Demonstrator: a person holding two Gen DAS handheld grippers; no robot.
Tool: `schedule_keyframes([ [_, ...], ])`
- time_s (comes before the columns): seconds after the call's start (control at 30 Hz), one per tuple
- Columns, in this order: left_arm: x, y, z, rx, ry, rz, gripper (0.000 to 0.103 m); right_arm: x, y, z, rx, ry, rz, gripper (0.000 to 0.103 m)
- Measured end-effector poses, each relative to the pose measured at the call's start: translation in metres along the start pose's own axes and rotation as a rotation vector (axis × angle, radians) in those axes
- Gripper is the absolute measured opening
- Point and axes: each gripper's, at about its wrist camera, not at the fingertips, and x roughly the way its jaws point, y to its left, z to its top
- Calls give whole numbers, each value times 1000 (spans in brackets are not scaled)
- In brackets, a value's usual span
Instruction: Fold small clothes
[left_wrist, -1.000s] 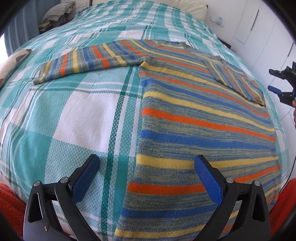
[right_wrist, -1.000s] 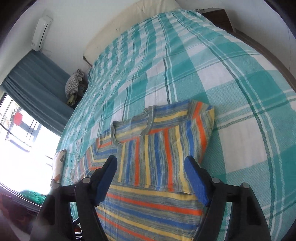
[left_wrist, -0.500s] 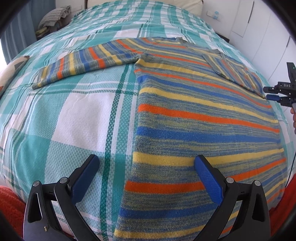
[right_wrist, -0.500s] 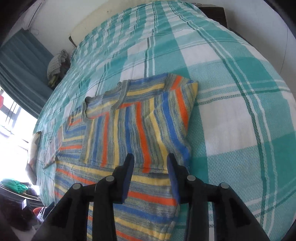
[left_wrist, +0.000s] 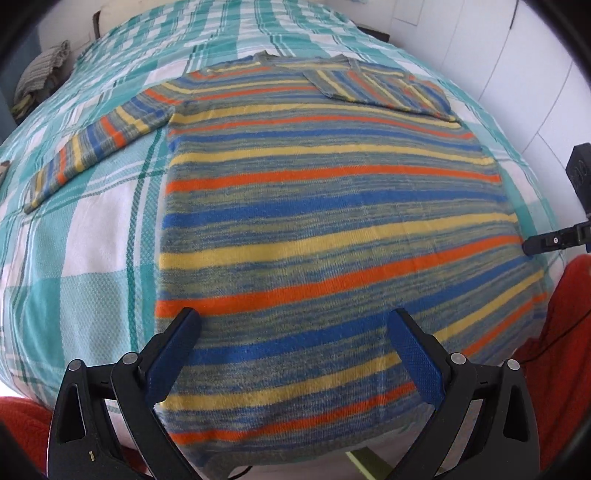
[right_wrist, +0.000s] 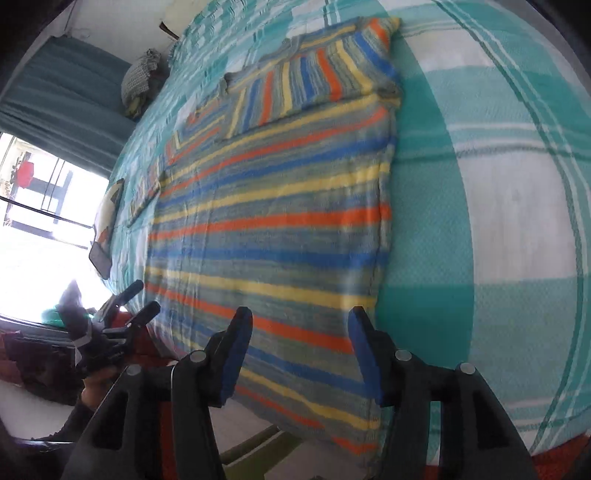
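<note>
The left gripper (left_wrist: 295, 354) hangs over the near hem of the striped sweater (left_wrist: 332, 229), its 2 blue fingers (left_wrist: 177, 350) spread wide with nothing between them but the knit lying flat below. The sweater lies spread on the checked bed cover (left_wrist: 81, 236). Its body runs away from the fingers toward the neckline, 1 sleeve (left_wrist: 99, 144) stretches out beyond and to the left of the left finger, and the other sleeve (left_wrist: 384, 92) is already folded across the chest, far ahead and to the right. The sweater's left side edge lies just beside the left finger's tip.

The right gripper (right_wrist: 299, 354) sits over the hem near the sweater's right side edge (right_wrist: 384, 206), which runs away from just beside its right finger. Its fingers are part open, with no cloth pinched between them, only the hem below.

What could go wrong, as I judge it: the hem hangs over the bed's edge, so a pinch taken too shallow may catch only 1 layer and the fold would drag apart. If the 2 grippers lift unevenly, the stripes will skew and the folded sleeve may slide off the chest. The outstretched sleeve, left unfolded, would trail outside any body fold.
</note>
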Motion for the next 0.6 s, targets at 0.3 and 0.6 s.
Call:
schedule_keyframes([
  [0.3,-30,-28,-10,91,-101,10,102,-51,54,-50,-98,-352,-373,65],
  [0.6,-32,21,-5,-68,-174,100,102,-23,107,-43,-201,-532,-503,75],
])
